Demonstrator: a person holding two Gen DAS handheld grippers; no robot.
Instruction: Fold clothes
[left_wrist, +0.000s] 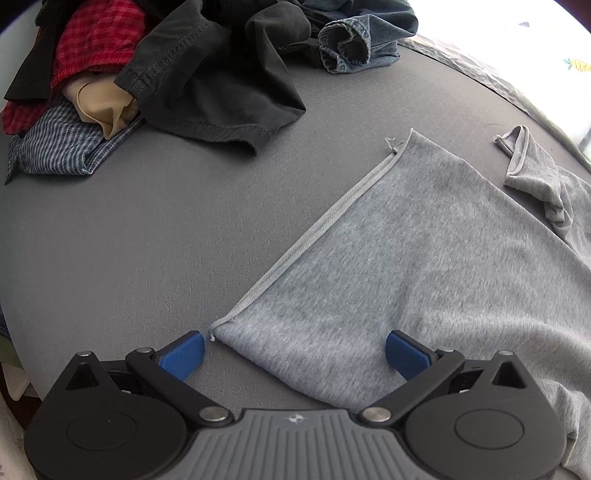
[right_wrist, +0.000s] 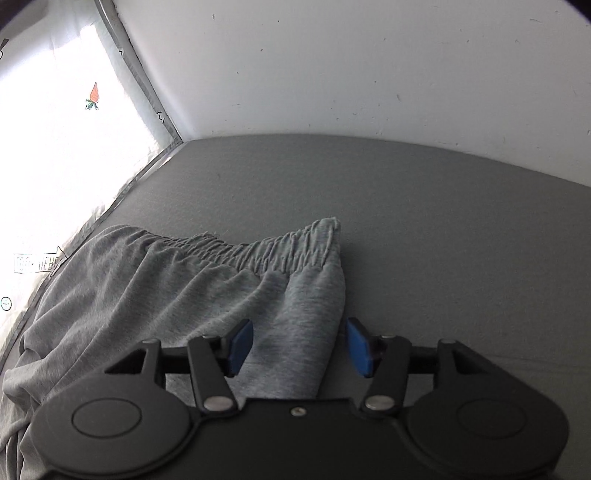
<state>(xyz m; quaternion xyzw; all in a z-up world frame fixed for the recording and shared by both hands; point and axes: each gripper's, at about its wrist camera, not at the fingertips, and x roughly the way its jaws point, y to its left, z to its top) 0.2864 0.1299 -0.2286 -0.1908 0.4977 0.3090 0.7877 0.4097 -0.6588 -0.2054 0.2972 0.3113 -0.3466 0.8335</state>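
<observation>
Light grey sweat shorts (left_wrist: 424, 258) lie on the grey mattress (left_wrist: 129, 240). In the left wrist view one leg lies flat with its hem (left_wrist: 317, 225) running diagonally. My left gripper (left_wrist: 294, 352) is open, its blue pads either side of the hem's near corner. In the right wrist view the shorts (right_wrist: 155, 295) show their gathered elastic waistband (right_wrist: 258, 251), with one end raised in a fold. My right gripper (right_wrist: 299, 347) is open, and the fabric below the waistband's right end lies between its blue pads.
A pile of clothes (left_wrist: 184, 66) sits at the back left: black, red check, blue check, beige and denim pieces. A white wall (right_wrist: 369, 66) borders the mattress (right_wrist: 443, 221). A bright printed sheet (right_wrist: 55, 147) lies along its left edge.
</observation>
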